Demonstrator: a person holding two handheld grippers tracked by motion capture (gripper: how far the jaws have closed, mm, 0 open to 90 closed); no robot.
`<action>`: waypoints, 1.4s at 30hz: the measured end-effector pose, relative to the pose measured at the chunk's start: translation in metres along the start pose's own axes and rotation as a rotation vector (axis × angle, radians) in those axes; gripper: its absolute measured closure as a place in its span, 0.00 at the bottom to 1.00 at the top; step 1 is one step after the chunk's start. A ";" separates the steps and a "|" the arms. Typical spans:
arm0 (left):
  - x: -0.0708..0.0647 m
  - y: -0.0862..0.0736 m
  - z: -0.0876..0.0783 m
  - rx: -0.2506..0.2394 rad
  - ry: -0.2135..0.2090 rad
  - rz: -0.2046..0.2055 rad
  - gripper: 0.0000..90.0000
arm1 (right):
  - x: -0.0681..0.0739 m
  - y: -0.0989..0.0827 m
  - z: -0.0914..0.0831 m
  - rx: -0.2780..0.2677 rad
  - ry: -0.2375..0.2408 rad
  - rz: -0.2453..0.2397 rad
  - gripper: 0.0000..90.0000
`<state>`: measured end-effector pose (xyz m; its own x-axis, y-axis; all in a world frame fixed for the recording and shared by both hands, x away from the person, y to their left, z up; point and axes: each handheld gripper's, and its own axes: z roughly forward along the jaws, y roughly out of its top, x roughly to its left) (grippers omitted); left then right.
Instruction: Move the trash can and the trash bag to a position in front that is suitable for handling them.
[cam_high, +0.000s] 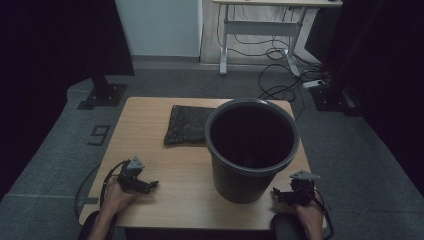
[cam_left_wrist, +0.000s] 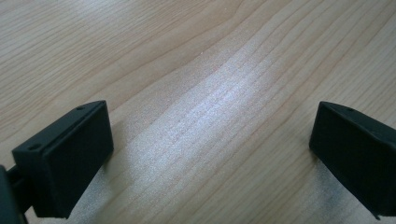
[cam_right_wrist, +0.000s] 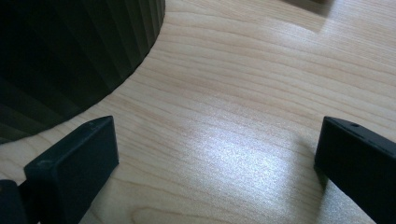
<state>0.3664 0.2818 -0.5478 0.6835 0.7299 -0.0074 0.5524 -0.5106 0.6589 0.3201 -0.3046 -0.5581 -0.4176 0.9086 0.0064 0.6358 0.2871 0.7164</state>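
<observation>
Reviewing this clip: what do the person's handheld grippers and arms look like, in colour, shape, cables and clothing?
Each hand holds a small black two-jaw gripper: left gripper, right gripper. Both carry a grey three-cornered plate on top. A black cable trails from each one towards the person. In the gripper views each claw ends in two blocky matte-black rectangular fingers with small holes on their top edges. The forearms look bare; no sleeve is visible.

Bin (cam_high: 251, 150) on table (cam_high: 150, 135), bag (cam_high: 186, 125) just left.
</observation>
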 end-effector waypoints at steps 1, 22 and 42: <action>0.000 0.000 0.000 0.000 0.000 0.000 0.00 | 0.000 0.000 0.000 0.000 0.001 -0.001 0.00; 0.001 0.002 -0.003 0.014 -0.024 -0.034 0.00 | 0.000 0.001 0.001 0.002 0.012 -0.012 0.00; 0.002 0.029 -0.022 -0.100 -0.006 -0.057 0.00 | -0.002 0.048 -0.014 -0.051 -0.005 0.024 0.00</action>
<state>0.3732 0.2785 -0.5117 0.6555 0.7535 -0.0508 0.5400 -0.4206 0.7290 0.3425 -0.2970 -0.5133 -0.3991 0.9167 0.0204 0.6116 0.2496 0.7507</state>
